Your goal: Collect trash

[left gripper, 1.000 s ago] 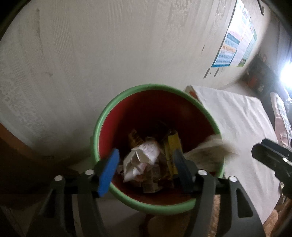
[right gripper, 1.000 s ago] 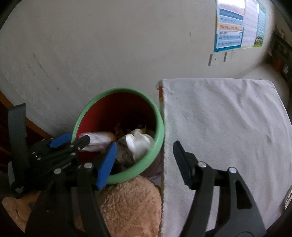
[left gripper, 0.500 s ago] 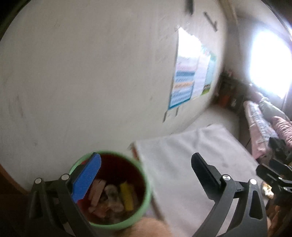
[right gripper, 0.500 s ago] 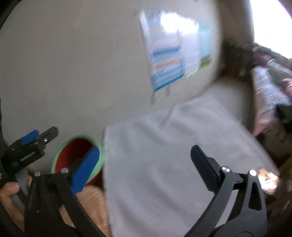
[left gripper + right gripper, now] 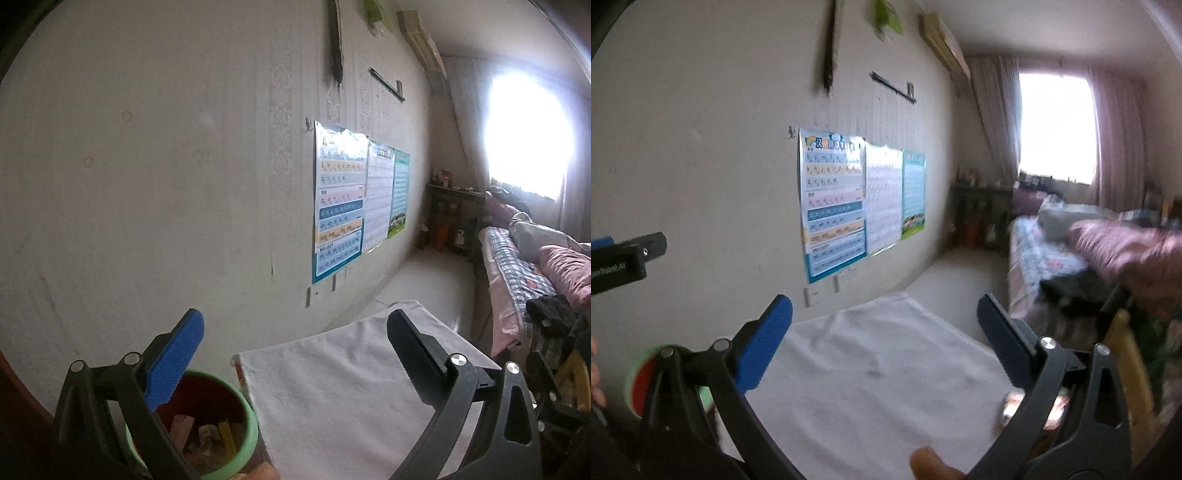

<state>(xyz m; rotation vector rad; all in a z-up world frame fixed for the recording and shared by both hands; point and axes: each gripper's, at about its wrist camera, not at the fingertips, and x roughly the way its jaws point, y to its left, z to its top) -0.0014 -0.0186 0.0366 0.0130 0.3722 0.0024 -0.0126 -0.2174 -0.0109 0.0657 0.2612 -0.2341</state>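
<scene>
The green-rimmed red bin (image 5: 207, 435) stands at the foot of the wall, bottom left in the left wrist view, with crumpled papers and wrappers (image 5: 207, 437) inside. My left gripper (image 5: 295, 343) is open and empty, raised above and behind the bin. In the right wrist view only a blurred sliver of the bin (image 5: 637, 380) shows at the far left. My right gripper (image 5: 884, 328) is open and empty above the white cloth (image 5: 871, 384). Part of the left gripper's body (image 5: 624, 262) shows at the left edge.
A white cloth-covered surface (image 5: 340, 391) lies right of the bin. Posters (image 5: 351, 199) hang on the wall. A bed (image 5: 524, 273) with pink bedding stands at the right under a bright window (image 5: 528, 133). A dark shelf (image 5: 454, 218) fills the far corner.
Both grippers opened wide, rose and tilted up away from the bin. The paper pieces seen over the bin a second ago now lie inside it.
</scene>
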